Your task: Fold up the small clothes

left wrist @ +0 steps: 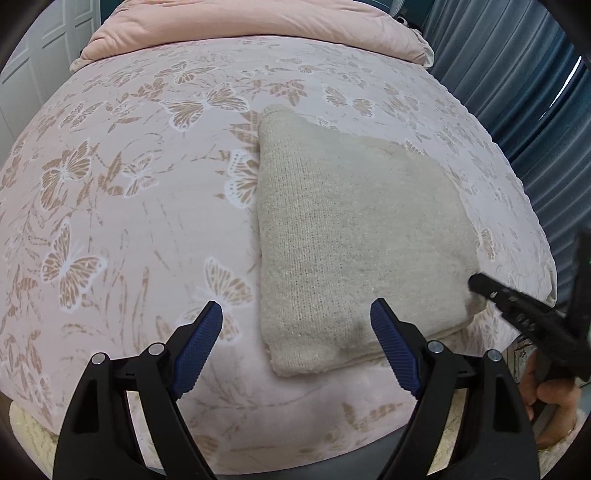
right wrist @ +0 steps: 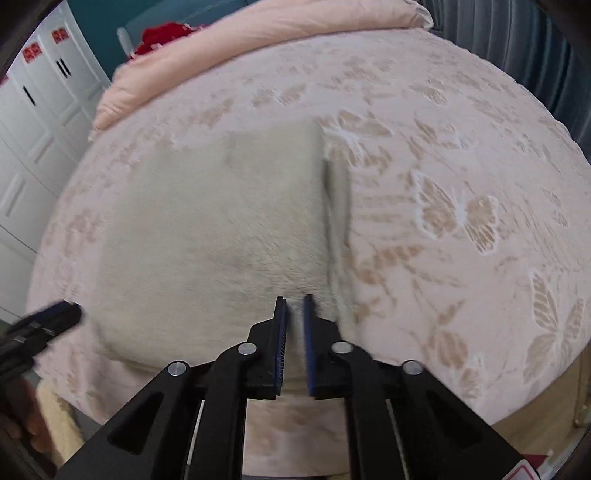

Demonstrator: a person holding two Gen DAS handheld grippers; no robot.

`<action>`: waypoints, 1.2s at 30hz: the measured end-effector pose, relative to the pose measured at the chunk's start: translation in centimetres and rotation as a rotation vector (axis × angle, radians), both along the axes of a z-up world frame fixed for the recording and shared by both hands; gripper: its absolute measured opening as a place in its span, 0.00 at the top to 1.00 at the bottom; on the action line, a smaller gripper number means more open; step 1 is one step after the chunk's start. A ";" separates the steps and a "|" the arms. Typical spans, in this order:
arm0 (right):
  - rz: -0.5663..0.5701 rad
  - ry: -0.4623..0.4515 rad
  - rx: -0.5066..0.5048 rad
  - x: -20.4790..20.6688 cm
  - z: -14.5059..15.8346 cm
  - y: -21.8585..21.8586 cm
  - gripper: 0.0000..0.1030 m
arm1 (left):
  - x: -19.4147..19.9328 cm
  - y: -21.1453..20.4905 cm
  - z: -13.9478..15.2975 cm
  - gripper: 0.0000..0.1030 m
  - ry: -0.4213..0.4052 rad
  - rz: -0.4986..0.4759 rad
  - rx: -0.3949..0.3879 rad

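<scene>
Blue ribbed pads on black arms fill the bottom of the left wrist view: the left gripper (left wrist: 295, 317) hangs spread wide over the bed, jaws released and nothing between them, its left pad above bare bedding and its right pad just over the near edge of the garment. My read is that it hovers ready to take the near-left corner. Moving right, the task's thing lies flat on the pale pink bedspread with tan butterfly print (left wrist: 122, 206): a beige knitted garment, already folded into a rough slab (left wrist: 354, 236), one narrow end reaching away toward the plain pink duvet (left wrist: 236, 33) bunched at the head of the bed. Right again, at the garment's near-right corner, the right gripper (right wrist: 294, 299) comes in from the side, a person's hand (left wrist: 550, 406) wrapped round its handle below. Its own camera is blurred, but the two blue pads stand almost together with only a sliver between them, closed down at the cloth's near edge; whether any knit is actually pinched there I cannot tell. It looks like the start of another fold, working from the near edge. Beyond the bed's right side hang dark blue pleated curtains (left wrist: 517, 96).
</scene>
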State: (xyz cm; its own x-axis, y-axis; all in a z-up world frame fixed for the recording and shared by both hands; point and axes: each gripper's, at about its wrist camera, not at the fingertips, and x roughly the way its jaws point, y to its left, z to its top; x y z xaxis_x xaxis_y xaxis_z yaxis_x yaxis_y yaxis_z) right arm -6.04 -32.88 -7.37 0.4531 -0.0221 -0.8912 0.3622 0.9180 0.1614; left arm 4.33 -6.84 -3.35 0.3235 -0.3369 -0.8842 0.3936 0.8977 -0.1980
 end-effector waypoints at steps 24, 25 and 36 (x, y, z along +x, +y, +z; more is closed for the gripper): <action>-0.097 -0.075 0.446 4.5 -4.4 -3.5 0.15 | 7.3 -3.0 -8.9 0.04 0.420 0.156 -0.262; -0.099 -0.083 0.462 4.9 -4.6 -3.5 0.15 | 7.4 -3.5 -8.8 0.04 0.406 0.148 -0.253; -0.157 -0.182 0.510 4.9 -2.1 -3.3 0.67 | 5.7 -7.4 -4.6 0.34 0.210 0.014 -0.085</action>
